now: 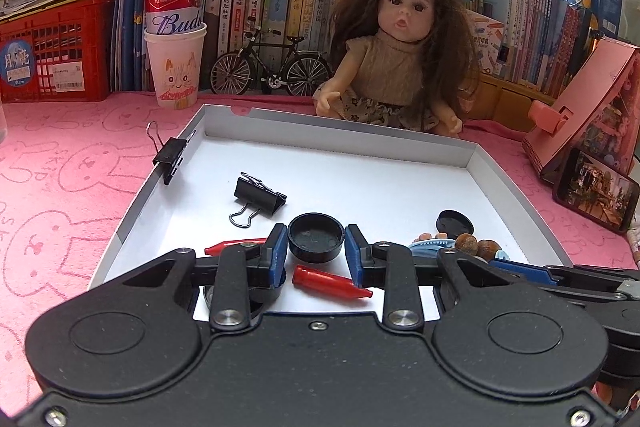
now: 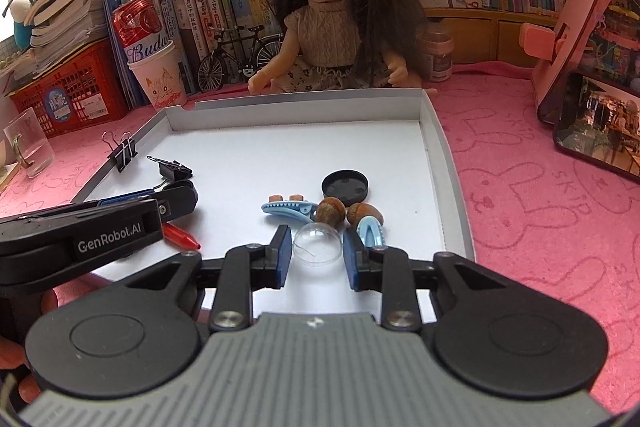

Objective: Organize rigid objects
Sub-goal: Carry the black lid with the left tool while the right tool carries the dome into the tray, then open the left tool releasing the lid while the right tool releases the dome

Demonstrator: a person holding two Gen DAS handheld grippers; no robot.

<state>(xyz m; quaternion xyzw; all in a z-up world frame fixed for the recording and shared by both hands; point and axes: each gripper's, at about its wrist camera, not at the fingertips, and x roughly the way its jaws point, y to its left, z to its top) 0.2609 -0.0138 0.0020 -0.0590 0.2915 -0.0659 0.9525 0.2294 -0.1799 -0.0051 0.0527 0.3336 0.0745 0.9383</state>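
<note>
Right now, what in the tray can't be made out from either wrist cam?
- Left wrist view: the round thing under the left gripper is mostly covered by its finger and linkage; cannot identify it.
- Left wrist view: the blue hair clip and acorns are half hidden behind the right gripper's arm.
- Right wrist view: the red cap is partly covered by the left gripper's body.
- Right wrist view: whether the pads press the clear dome is unclear.

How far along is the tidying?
Little looks sorted: clips, caps and acorns lie mixed in the white tray. In hand: the left gripper clamps a black cap, the right gripper a clear dome. The rest remains.
</note>
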